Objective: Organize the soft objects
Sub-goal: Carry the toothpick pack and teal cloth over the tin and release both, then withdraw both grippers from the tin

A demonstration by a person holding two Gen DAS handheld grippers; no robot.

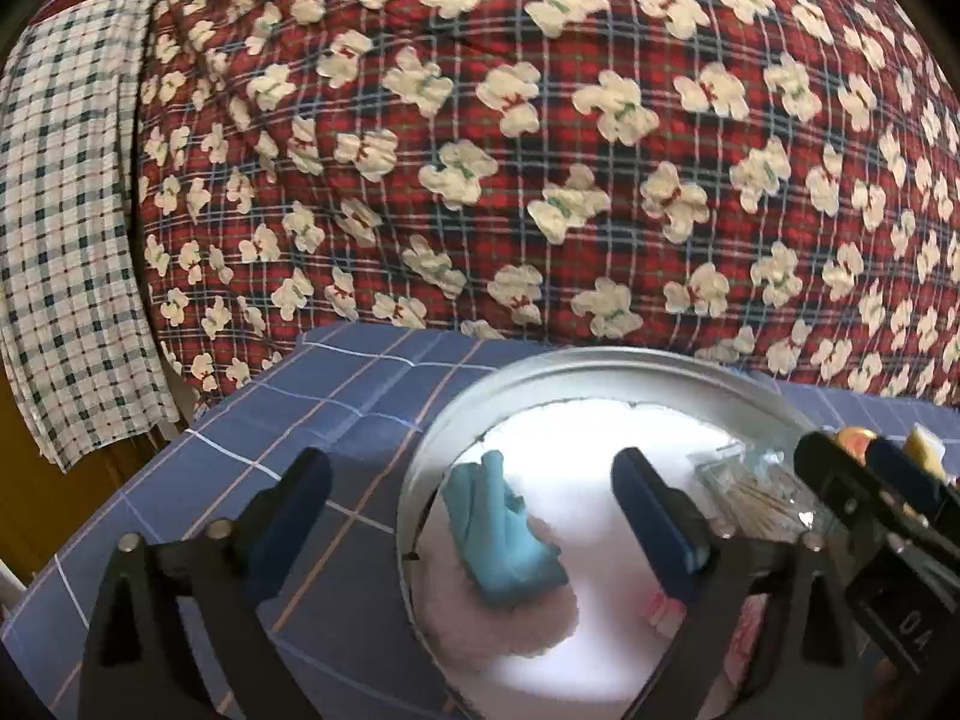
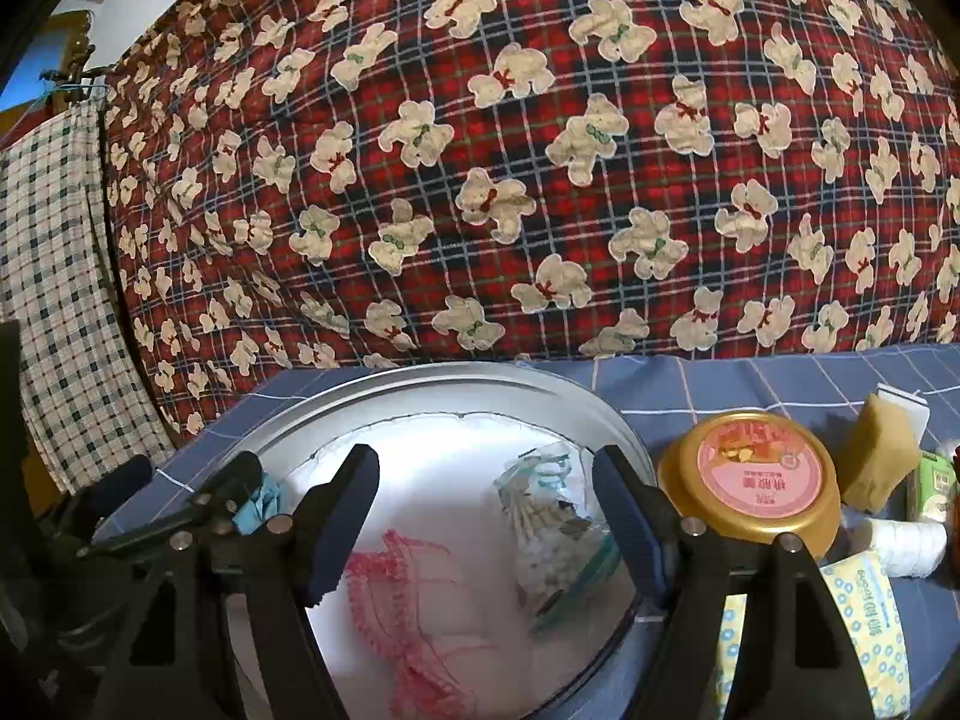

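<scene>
Both grippers, left (image 1: pixel 471 495) and right (image 2: pixel 486 498), hovered over round metal basin (image 1: pixel 600 363); jaws wide open, empty. Folded teal cloth (image 1: pixel 504 540) lay inside. Risk: jaws snagging red mesh net (image 2: pixel 408 594) instead.

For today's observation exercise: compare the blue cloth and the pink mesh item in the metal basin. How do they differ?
The blue cloth is solid, opaque and bunched into thick folds; the pink mesh item is thin, see-through netting lying spread out. The cloth rests on a fluffy pale pink piece, while the mesh lies on the basin's white bottom. Both are soft and sit inside the metal basin, ungripped.
</scene>
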